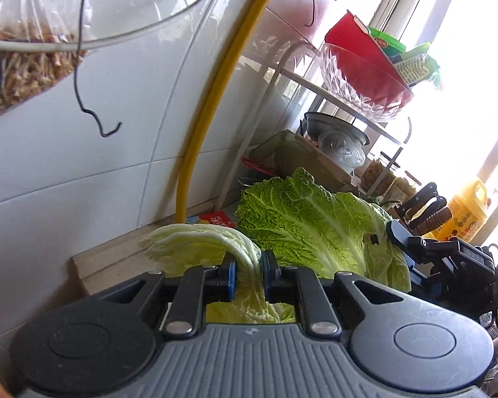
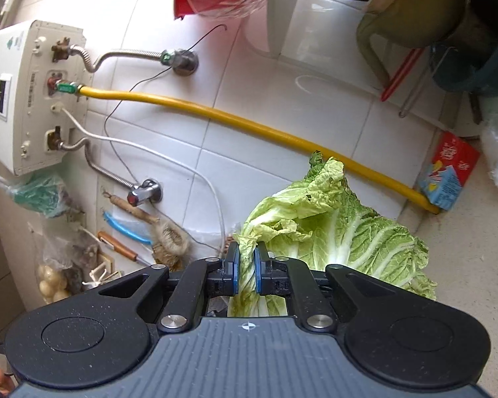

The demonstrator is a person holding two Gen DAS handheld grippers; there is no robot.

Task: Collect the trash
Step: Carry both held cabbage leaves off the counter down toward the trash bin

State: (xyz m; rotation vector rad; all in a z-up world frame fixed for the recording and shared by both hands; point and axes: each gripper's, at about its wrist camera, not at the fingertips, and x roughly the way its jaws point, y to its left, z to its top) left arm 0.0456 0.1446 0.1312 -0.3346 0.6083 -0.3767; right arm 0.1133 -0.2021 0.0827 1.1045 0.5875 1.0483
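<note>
The left gripper [image 1: 249,272] was clamped on a pale cabbage leaf [image 1: 196,248], and the right gripper [image 2: 246,268] pinched a greener cabbage leaf [image 2: 315,219]; both leaves were held above the counter [image 2: 464,265]. Beyond them a red and blue carton [image 2: 448,172] bore writing too small to read. A yellow hose [image 2: 249,122] crossed the white tiled wall [image 2: 265,172] to a water heater [image 2: 33,93].

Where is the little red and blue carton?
In the right wrist view the carton stands on the counter far right, at the wall, touching the yellow hose's lower end, beyond the cabbage leaves.
</note>
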